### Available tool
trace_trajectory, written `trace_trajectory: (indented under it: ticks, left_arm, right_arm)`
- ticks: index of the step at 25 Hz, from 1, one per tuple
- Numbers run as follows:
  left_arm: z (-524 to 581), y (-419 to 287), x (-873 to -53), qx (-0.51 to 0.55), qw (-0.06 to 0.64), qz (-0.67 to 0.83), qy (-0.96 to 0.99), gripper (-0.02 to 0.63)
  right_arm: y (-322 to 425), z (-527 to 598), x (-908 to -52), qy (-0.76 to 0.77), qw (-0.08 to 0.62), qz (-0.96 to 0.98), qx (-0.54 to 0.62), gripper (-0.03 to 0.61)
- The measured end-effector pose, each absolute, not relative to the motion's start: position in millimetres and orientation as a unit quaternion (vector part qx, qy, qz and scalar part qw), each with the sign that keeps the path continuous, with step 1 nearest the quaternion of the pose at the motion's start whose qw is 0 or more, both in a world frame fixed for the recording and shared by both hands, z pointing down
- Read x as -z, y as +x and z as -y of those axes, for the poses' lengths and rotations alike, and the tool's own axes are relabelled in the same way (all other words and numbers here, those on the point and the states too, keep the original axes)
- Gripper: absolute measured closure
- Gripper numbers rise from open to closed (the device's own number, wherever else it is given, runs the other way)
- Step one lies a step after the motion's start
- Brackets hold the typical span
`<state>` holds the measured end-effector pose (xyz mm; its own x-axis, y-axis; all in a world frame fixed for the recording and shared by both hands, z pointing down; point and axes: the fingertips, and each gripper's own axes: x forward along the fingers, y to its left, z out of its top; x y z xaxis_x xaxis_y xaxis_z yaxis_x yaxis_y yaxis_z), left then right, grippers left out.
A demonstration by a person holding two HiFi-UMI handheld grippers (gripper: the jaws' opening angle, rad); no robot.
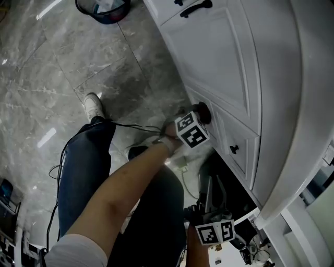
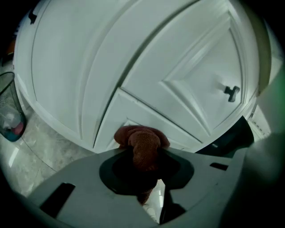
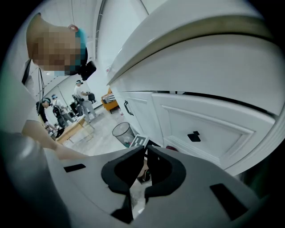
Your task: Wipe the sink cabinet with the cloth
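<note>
A brown cloth [image 2: 141, 144] is bunched between the jaws of my left gripper [image 2: 143, 153], which is shut on it and presses it against the bottom of the white sink cabinet [image 2: 147, 67]. In the head view the left gripper [image 1: 201, 116] sits at the base of the cabinet door [image 1: 219, 57], the cloth [image 1: 203, 111] showing only as a dark lump. My right gripper [image 3: 145, 156] is shut with nothing between its jaws; it hangs low beside the cabinet [image 3: 209, 124], its marker cube [image 1: 215, 232] at the frame's bottom.
A mesh waste bin [image 1: 104, 9] stands on the grey marble floor [image 1: 47, 78] to the left of the cabinet. Black door handles [image 2: 231, 92] stick out from the panels. My legs, a white shoe [image 1: 94, 107] and a trailing cable [image 1: 130, 126] lie below. People stand far off.
</note>
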<state>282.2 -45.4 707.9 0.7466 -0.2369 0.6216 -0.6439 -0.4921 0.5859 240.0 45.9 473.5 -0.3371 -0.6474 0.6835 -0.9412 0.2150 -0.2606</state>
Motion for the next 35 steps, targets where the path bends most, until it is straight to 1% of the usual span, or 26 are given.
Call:
trace_trajectory:
  ticks: [5, 9, 13, 17, 22, 26, 29, 35]
  left_arm:
    - [27, 252, -699, -0.25, 0.434, 0.259, 0.826, 0.508]
    - [5, 225, -689, -0.282, 0.417, 0.245, 0.829, 0.508]
    - [-13, 215, -687, -0.309, 0.403, 0.239, 0.827, 0.508]
    - [-10, 224, -698, -0.304, 0.409, 0.271, 0.817, 0.508]
    - [-7, 237, -730, -0.31, 0.406, 0.319, 0.798, 0.508]
    - [-11, 256, -762, -0.315, 0.408, 0.339, 0.787, 0.508]
    - [-9, 273, -780, -0.312, 0.39, 0.349, 0.793, 0.508]
    - [1, 287, -808, -0.303, 0.395, 0.38, 0.779, 0.508]
  right_arm:
    - [223, -50, -463, 0.525, 0.232, 0.742, -0.346, 0.543]
    - [214, -49, -463, 0.516, 0.238, 0.745, -0.35, 0.543]
    - [210, -48, -465, 0.499, 0.241, 0.756, -0.35, 0.543]
    - [214, -44, -468, 0.456, 0.256, 0.784, -0.335, 0.543]
    - [224, -52, -482, 0.403, 0.271, 0.808, -0.332, 0.543]
    - [243, -61, -510, 0.359, 0.313, 0.827, -0.298, 0.543]
    - [255, -71, -532, 0.328, 0.34, 0.839, -0.269, 0.543]
    - [271, -89, -550, 0.264, 0.362, 0.855, -0.26, 0.543]
